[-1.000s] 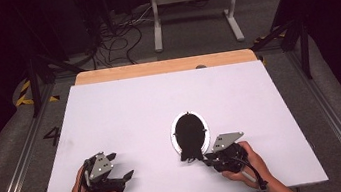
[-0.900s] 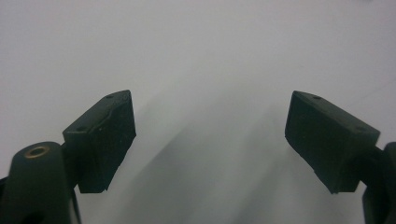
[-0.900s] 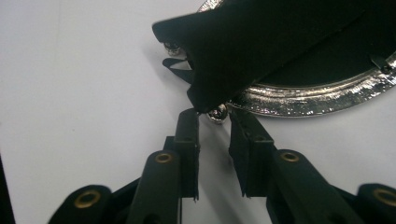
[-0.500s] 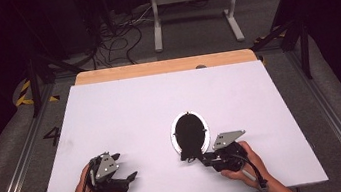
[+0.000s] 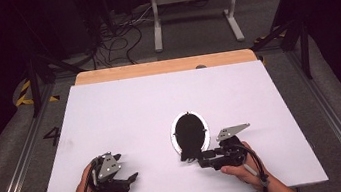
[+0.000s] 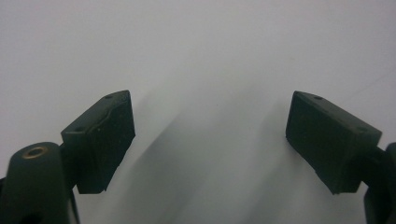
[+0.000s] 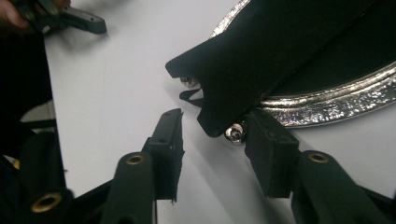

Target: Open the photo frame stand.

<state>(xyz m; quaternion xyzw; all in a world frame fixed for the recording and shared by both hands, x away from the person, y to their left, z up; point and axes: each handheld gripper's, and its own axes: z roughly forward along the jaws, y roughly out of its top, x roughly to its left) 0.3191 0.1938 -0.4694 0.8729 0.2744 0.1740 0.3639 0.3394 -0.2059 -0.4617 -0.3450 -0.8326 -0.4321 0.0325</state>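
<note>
An oval picture frame (image 5: pixel 190 132) with a silver rim (image 7: pixel 327 105) lies face down on the white table (image 5: pixel 159 102), its black back up. A black prop leg (image 7: pixel 261 60) sticks out from its near end. My right gripper (image 5: pixel 203 161) sits at that end, its jaws having just been opening. In the right gripper view the leg's tip hangs between the spread fingertips of the right gripper (image 7: pixel 219 144), and no pad presses on it. My left gripper (image 5: pixel 129 180) rests near the table's front left, and the left gripper (image 6: pixel 210 140) stands open over bare tabletop.
A wooden strip (image 5: pixel 164 66) runs along the table's far edge. Beyond it on the floor stand a white metal support (image 5: pixel 190 2) and loose cables (image 5: pixel 115 38). Dark rails flank the table on both sides.
The right gripper's jaws have spread apart at the frame's near end. The frame and the left hand have stayed where they were.
</note>
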